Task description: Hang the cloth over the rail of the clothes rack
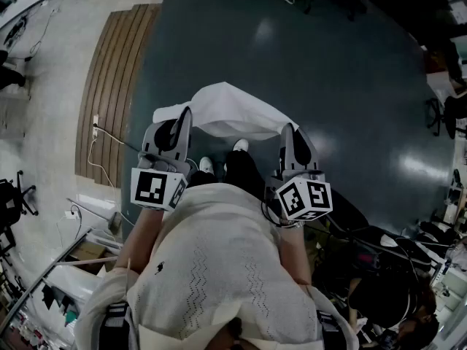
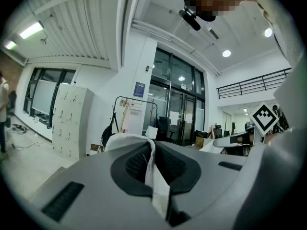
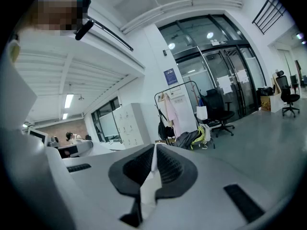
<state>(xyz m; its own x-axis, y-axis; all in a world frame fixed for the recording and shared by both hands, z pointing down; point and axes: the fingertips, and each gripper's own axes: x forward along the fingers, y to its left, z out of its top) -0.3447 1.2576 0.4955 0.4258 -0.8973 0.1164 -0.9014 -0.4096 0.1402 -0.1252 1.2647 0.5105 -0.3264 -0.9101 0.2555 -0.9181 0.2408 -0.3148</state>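
In the head view a white cloth (image 1: 230, 111) hangs spread between my two grippers above the dark floor. My left gripper (image 1: 182, 119) pinches its left corner and my right gripper (image 1: 289, 133) its right corner. In the left gripper view the jaws (image 2: 149, 147) are shut, with a fold of the cloth (image 2: 156, 176) squeezed between the dark pads. The right gripper (image 3: 154, 150) is likewise shut on a strip of the cloth (image 3: 149, 186). The clothes rack (image 2: 136, 110) stands far ahead against a white wall. In the right gripper view, garments hang from the clothes rack's rail (image 3: 177, 86).
Pale lockers (image 2: 69, 121) stand left of the rack. Bags (image 3: 194, 138) lie at its foot and an office chair (image 3: 218, 111) is to its right, before glass doors. A wooden floor strip (image 1: 109, 86) and a cable (image 1: 98, 141) lie to my left. Desks stand at both sides.
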